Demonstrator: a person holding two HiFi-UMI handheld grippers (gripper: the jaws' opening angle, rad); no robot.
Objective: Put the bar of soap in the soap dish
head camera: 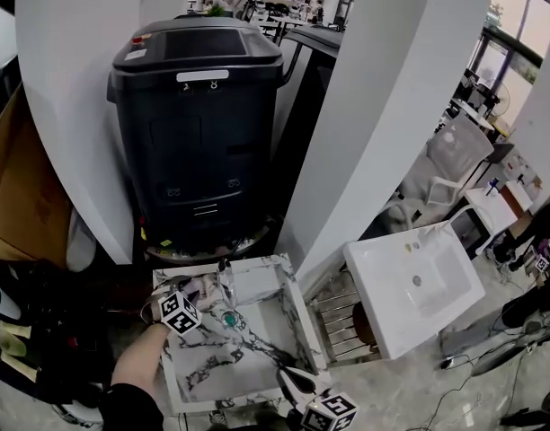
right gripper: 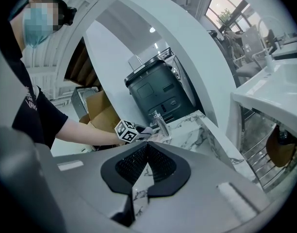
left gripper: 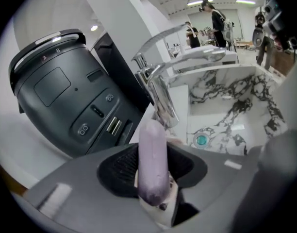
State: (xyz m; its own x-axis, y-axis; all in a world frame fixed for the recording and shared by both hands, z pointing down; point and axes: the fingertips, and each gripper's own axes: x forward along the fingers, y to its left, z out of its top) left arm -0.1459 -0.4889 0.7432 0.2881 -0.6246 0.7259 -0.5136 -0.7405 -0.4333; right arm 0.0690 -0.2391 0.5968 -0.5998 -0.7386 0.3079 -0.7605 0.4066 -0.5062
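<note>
— What's crowding your left gripper (left gripper: 153,154)?
— You're holding it just beside the chrome faucet (left gripper: 160,89) on the marble sink (left gripper: 236,101); a tall black machine (left gripper: 61,91) is looming behind it; the teal drain (left gripper: 201,140) is showing in the basin.
— And the soap?
— Your left jaws are clamping the bar of soap (left gripper: 152,174), pale lilac, rounded, standing on edge; your right gripper (right gripper: 147,154) is hovering over the sink's front rim, jaws pressed together on nothing.
</note>
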